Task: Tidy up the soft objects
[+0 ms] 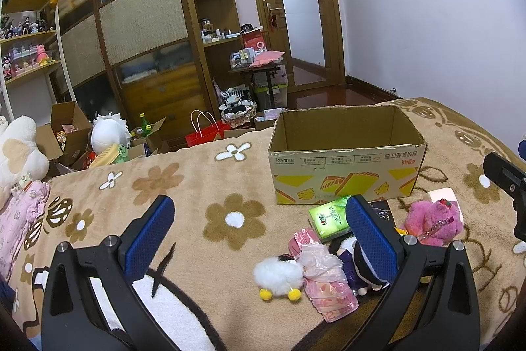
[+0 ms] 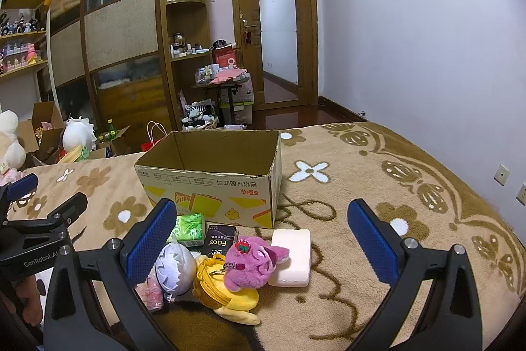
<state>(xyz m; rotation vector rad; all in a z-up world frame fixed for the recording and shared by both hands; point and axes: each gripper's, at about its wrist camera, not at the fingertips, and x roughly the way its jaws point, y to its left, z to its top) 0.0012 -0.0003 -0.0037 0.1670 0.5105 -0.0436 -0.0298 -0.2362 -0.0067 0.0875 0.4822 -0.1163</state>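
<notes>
light: dim, even indoor | shadows: soft | focus: sharp | edges: fisheye bending, black corner vignette

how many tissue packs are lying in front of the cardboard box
2: a green pack against the cardboard box, and a black pack just right of it. More may hide under the toys.

Bed (image 2: 378, 173) under box (image 2: 210, 183), toys (image 2: 253, 262)

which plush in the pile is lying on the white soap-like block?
The pink plush: it leans on the white block. The yellow plush lies under it, and the white spiky-haired one sits further left.
</notes>
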